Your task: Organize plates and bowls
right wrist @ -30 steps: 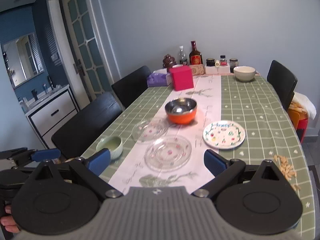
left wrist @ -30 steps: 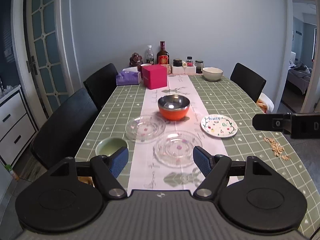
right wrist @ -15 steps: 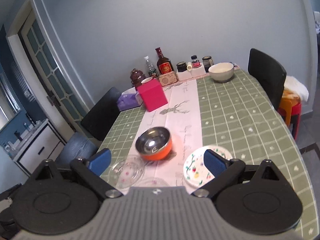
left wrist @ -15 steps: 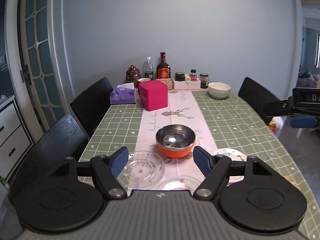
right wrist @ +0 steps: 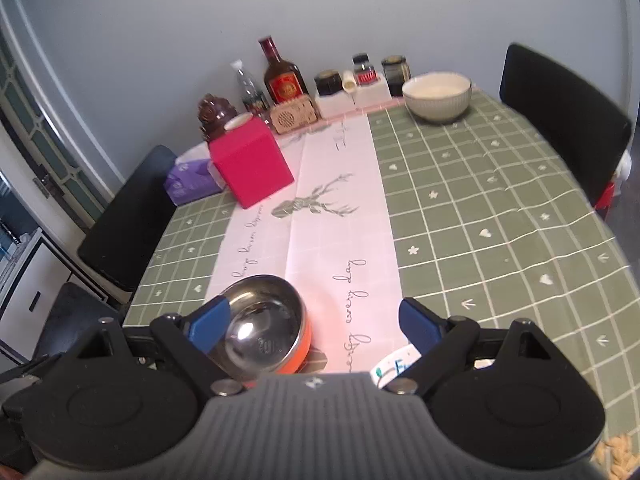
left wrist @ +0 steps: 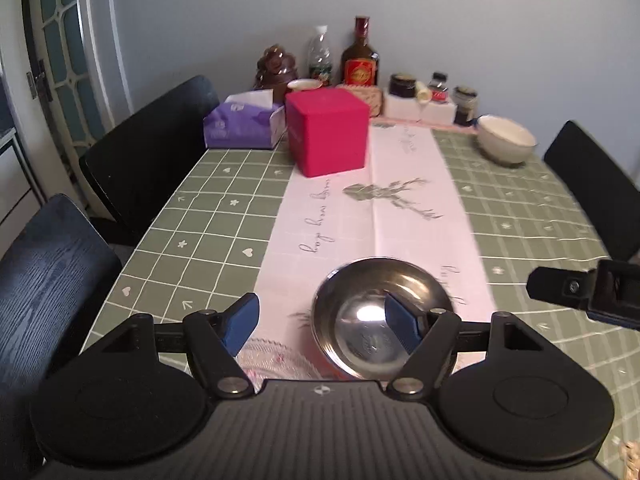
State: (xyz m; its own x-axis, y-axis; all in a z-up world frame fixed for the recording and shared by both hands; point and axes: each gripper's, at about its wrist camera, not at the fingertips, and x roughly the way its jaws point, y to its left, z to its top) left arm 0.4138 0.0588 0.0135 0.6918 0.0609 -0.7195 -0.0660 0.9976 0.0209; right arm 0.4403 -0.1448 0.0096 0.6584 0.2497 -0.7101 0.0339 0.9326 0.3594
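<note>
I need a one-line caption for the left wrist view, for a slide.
Left gripper, jaws closing on nothing, above a steel bowl and a glass plate on the green checked table.

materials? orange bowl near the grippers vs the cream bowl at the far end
Orange bowl: inside looks like polished stainless steel, with mirror-like glare; the orange outer shell could be plastic or a coating, can't tell which.
Cream bowl: probably glazed ceramic, opaque off-white with a soft sheen and vertical ribs on its outer wall.

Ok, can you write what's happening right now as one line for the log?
step: approach steel bowl | left gripper: closing, nothing gripped | right gripper: closing, nothing gripped | glass plate, painted plate: on table
</note>
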